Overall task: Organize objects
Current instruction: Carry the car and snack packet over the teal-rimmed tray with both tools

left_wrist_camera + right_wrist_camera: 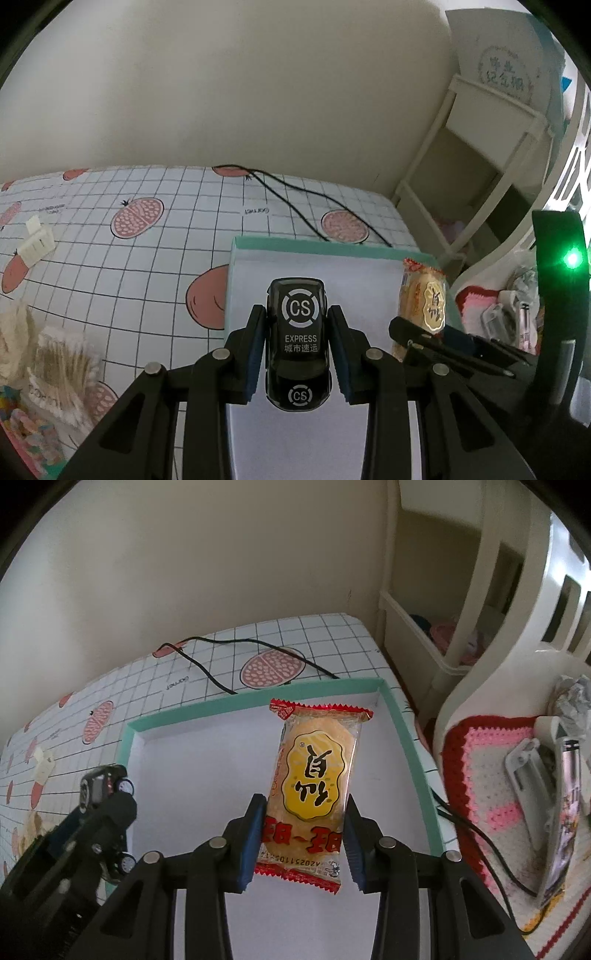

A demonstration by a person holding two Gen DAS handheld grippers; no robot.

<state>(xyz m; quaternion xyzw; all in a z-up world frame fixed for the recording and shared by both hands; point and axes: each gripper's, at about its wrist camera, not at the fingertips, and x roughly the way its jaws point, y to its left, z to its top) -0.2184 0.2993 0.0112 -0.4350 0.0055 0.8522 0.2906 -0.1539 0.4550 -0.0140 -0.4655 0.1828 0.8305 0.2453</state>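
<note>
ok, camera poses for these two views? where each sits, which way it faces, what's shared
Left wrist: sits on the left tool, faces forward over the teal-rimmed box toward the wall; its fingers clamp a black toy car.
Right wrist: sits on the right tool, faces the same box from farther right; its fingers clamp a snack packet.
Shared: box, black cable, gridded cloth; each view shows the other tool and its load.

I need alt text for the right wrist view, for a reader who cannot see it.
The right claw grips a snack packet above a white tray with a green rim. At left, the left claw holds a black toy car by the tray's edge; the tray sits on a grid-patterned cloth.
</note>
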